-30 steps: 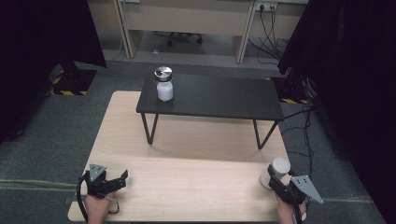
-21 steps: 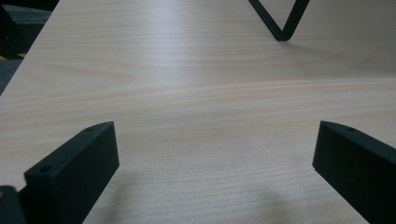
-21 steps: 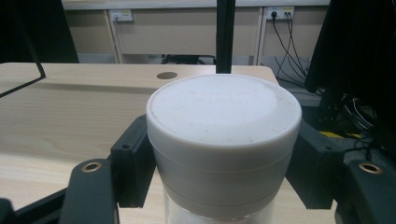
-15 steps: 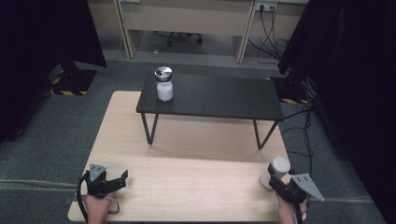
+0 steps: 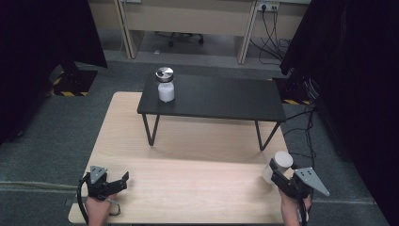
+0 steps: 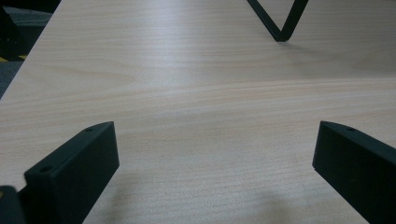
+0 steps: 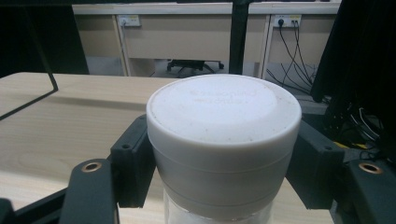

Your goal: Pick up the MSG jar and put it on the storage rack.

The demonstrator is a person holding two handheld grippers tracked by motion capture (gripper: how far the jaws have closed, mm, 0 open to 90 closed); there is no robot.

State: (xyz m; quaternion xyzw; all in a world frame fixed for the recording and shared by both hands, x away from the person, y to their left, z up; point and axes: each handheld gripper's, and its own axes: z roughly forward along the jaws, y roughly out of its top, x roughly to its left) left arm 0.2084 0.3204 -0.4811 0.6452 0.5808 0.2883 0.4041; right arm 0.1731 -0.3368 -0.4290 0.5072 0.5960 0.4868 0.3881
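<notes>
A white-lidded jar in the claw

The right gripper (image 5: 276, 170) was clamped on the white jar (image 7: 223, 154) at lower right; the left gripper (image 5: 123, 181), jaws apart, sat lower left.

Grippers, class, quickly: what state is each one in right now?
Left gripper: open, nothing between its jaws.
Right gripper: shut on the white-lidded jar.

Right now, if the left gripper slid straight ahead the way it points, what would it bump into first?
Probably the black leg of the small black table; before that, bare wooden tabletop lies ahead of the open left gripper.
</notes>
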